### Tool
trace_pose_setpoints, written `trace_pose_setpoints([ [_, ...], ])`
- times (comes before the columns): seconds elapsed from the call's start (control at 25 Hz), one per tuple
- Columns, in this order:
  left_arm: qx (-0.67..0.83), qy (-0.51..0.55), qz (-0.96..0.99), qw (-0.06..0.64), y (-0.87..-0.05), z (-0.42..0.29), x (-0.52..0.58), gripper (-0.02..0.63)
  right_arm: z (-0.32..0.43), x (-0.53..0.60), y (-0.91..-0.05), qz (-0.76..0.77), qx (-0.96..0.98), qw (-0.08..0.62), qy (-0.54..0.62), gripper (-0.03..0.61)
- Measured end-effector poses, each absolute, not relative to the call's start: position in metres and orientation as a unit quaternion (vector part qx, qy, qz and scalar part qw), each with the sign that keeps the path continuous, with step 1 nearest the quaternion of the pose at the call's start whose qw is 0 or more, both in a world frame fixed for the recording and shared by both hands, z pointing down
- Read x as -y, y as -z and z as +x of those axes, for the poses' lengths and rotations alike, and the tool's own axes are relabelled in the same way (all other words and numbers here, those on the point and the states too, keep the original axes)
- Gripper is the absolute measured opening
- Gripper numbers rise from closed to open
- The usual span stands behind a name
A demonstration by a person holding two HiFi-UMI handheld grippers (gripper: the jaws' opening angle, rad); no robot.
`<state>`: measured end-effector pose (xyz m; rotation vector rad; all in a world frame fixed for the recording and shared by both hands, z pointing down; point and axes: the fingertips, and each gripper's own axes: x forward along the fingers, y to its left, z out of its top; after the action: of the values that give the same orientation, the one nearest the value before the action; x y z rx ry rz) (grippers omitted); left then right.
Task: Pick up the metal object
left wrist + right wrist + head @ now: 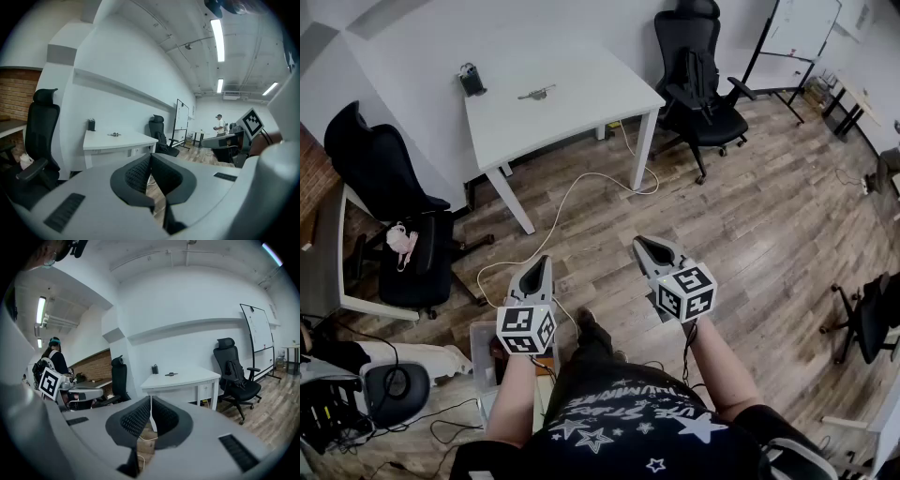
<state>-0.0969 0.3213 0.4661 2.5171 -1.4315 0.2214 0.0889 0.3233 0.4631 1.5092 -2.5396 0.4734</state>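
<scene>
A small metal object (pixel 537 93) lies on the white table (pixel 581 108) far ahead; it also shows as a tiny grey thing (pixel 113 134) in the left gripper view and as a small dark piece (pixel 171 374) in the right gripper view. My left gripper (pixel 540 265) is held well short of the table, jaws together with nothing between them. My right gripper (pixel 649 247) hangs beside it at about the same distance, its jaws also together and empty. Both point toward the table, slightly downward.
A small black device (pixel 472 79) stands at the table's back left. Black office chairs stand left (pixel 389 187) and right (pixel 701 84) of the table. A white cable (pixel 572 202) runs across the wooden floor. A whiteboard (pixel 797 33) stands at far right.
</scene>
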Motion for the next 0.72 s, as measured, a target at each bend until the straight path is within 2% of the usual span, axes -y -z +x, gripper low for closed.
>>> trace_pose_setpoints([
  [0.72, 0.492, -0.086, 0.856, 0.137, -0.475, -0.106, -0.326, 0.02, 0.086, -0.328, -0.474, 0.506, 0.84, 0.077, -0.18, 0.049],
])
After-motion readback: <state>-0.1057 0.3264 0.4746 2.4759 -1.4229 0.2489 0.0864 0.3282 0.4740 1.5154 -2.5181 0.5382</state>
